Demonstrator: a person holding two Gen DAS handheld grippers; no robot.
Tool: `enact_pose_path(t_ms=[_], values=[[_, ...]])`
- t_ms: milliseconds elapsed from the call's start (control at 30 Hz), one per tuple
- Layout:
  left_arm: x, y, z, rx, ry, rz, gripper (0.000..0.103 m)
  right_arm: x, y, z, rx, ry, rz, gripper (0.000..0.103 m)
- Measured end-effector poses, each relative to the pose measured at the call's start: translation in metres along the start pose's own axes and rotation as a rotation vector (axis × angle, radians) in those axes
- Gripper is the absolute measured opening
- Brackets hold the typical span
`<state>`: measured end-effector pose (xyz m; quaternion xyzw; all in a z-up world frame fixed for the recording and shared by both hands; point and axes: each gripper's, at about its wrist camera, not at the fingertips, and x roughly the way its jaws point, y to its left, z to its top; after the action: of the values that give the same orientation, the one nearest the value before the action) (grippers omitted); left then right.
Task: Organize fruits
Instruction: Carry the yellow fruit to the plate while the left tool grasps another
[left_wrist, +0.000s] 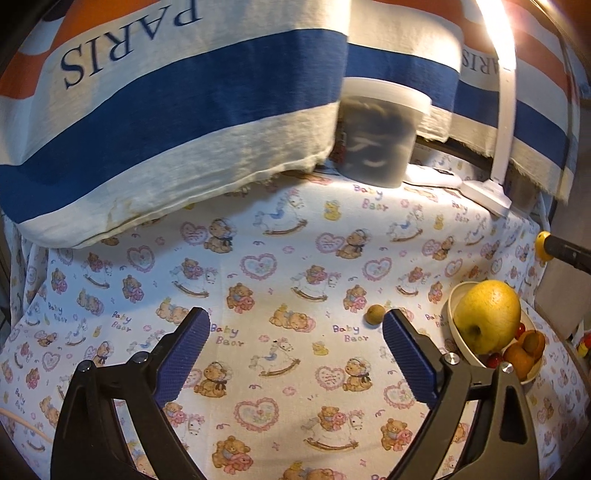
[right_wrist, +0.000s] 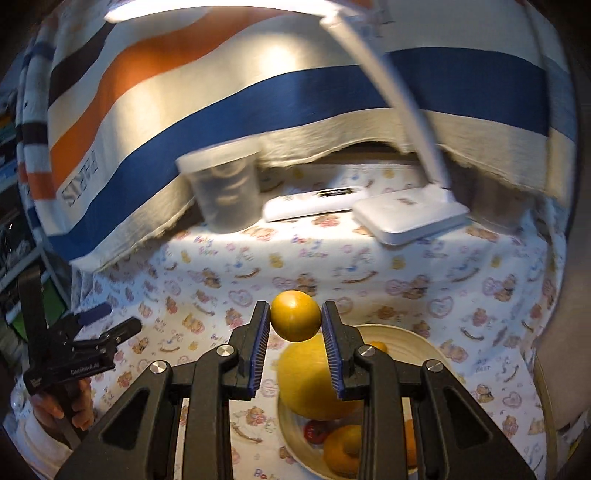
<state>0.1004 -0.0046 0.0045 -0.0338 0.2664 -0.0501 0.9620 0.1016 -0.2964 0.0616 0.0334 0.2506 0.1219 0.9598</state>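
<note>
Squeezing a small yellow fruit (right_wrist: 295, 320) between its fingertips, the right gripper (right_wrist: 295, 325) holds it above the bowl (right_wrist: 413, 343) for dropping in; the left gripper (left_wrist: 295, 332) waits wide open, empty.

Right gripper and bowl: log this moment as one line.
right gripper shut on yellow fruit above bowl | left gripper open, empty | small brown fruit loose on tablecloth

Left claw (left_wrist: 295, 334) agape, right claw (right_wrist: 295, 321) clamped.

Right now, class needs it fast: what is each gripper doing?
Left gripper: open, holding nothing.
Right gripper: closed on a small yellow fruit, above the bowl.
</note>
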Motion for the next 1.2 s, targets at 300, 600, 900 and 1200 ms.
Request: enact_pose_path(t_ms=[300, 600, 900, 1200], values=[[0.0, -0.012, -0.002, 0.034, 0.006, -0.019, 0.094, 0.0, -0.026, -0.025, 0.018, -0.011, -0.046, 0.03], [0.026, -0.043, 0.005, 0.085, 0.075, -0.077, 0.088, -0.001, -0.036, -0.032, 0.019, -0.022, -0.046, 0.03], [0.1, -0.061, 0.024, -0.035, 0.276, -0.17, 0.073, -0.016, -0.059, -0.028, 0.031, -0.06, -0.108, 0.03], [0.138, -0.064, 0.017, -0.078, 0.386, -0.13, 0.046, -0.015, -0.065, -0.028, 0.04, -0.051, -0.125, 0.03]])
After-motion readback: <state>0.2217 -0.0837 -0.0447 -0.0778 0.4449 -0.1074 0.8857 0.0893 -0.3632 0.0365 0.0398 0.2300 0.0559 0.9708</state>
